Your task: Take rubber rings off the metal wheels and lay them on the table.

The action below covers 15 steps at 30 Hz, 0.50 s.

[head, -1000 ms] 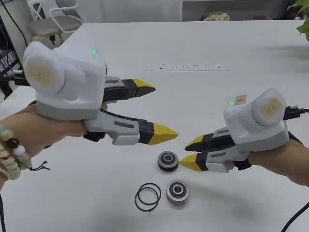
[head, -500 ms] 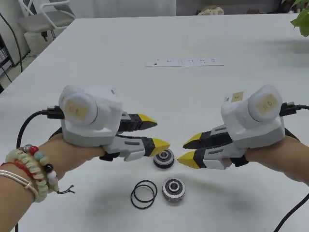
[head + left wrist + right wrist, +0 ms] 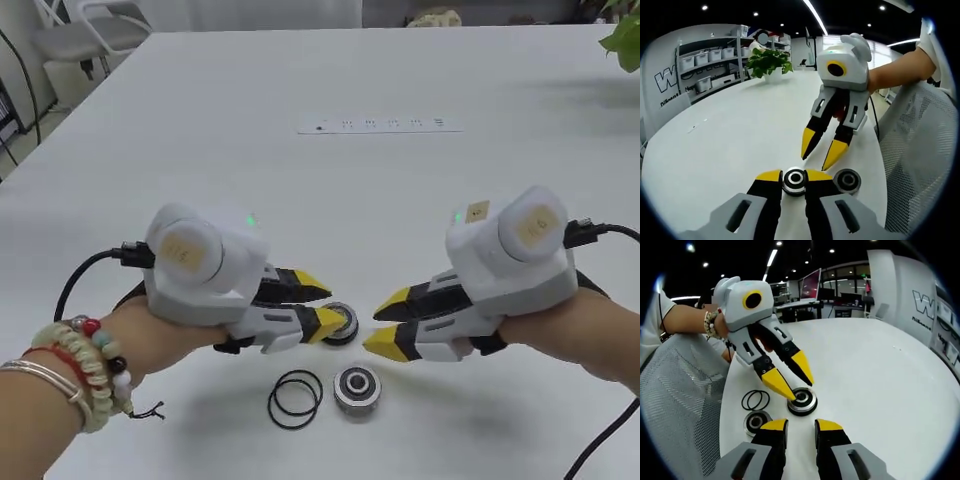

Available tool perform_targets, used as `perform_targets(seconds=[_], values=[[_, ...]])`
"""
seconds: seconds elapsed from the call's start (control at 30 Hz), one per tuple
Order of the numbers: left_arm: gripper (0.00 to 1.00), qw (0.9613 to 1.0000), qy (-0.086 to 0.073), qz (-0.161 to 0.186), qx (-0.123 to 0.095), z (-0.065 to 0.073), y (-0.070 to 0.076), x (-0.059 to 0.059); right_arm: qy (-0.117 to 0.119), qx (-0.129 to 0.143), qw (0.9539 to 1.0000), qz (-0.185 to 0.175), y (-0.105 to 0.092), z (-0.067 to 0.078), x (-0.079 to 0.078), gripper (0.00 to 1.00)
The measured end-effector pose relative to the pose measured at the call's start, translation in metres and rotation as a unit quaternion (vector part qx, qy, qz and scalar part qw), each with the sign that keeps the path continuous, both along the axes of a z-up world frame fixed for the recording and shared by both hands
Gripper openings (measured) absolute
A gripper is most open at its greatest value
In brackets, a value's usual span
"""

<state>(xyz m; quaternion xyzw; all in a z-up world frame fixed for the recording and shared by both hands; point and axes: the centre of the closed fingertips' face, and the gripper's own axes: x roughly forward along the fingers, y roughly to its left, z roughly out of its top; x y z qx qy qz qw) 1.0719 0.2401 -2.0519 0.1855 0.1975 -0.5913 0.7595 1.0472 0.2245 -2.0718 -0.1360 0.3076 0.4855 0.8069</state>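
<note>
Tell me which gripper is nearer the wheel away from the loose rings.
Left. The left gripper has its jaws flanking the wheel on both sides; the right gripper points at it from the opposite side, tips apart from it.

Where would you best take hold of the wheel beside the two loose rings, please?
I'd pinch the wheel across its outer rim, low to the table, since it lies flat. Come from the person's right: the rings lie close on its left.

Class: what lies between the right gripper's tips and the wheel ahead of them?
Bare table, seen in the right gripper view, separates right gripper from wheel.
</note>
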Motion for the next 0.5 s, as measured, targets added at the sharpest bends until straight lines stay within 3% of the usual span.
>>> perform_targets(seconds=[0.2, 0.27, 0.5], values=[[0.1, 0.9999, 0.005, -0.004, 0.008, -0.0057, -0.0012, -0.0017, 0.001, -0.003, 1.0, -0.002, 0.0001, -0.0013, 0.0, 0.19], [0.1, 0.9998, 0.002, -0.005, 0.021, -0.01, 0.0002, -0.0021, 0.002, -0.005, 1.0, -0.001, -0.0002, -0.0022, -0.0004, 0.19], [0.08, 0.9999, 0.005, -0.003, 0.013, -0.01, -0.0003, -0.0017, 0.005, -0.001, 1.0, -0.004, 0.0014, -0.0019, -0.0003, 0.18]])
